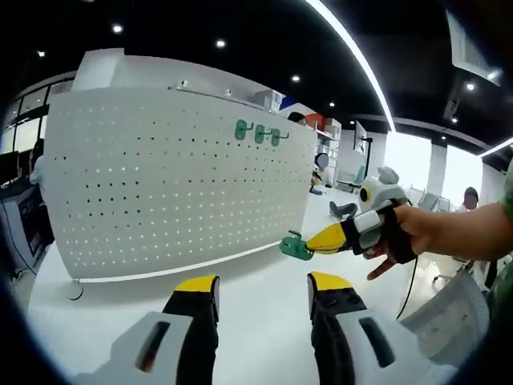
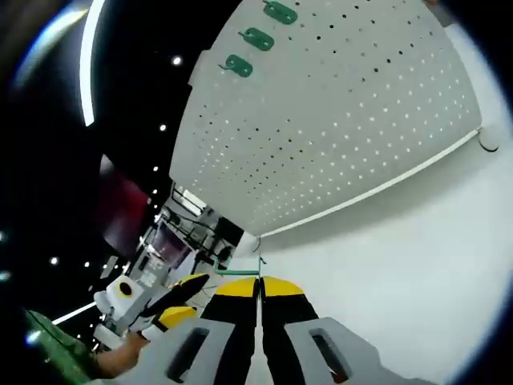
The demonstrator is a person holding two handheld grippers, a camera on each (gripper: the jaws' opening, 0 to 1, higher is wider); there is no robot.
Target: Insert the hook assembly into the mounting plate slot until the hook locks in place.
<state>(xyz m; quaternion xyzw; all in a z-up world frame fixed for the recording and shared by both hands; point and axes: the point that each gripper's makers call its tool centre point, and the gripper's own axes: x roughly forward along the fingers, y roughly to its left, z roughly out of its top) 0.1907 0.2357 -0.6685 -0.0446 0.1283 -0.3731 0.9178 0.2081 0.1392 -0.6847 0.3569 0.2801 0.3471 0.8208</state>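
Three green hooks are already seated high on the white pegboard. A fourth green hook is pinched in the closed right gripper, near the board's right edge. The left gripper is held open and empty. The hook's pegs should be squared to the holes before pushing.

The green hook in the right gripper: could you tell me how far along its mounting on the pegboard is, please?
Done: three green hooks already hang on the white pegboard. In hand: the right gripper is shut on a fourth green hook, apart from the board, above the white table. The left gripper is open. Left: carrying the hook to the board and pushing it in until it locks.
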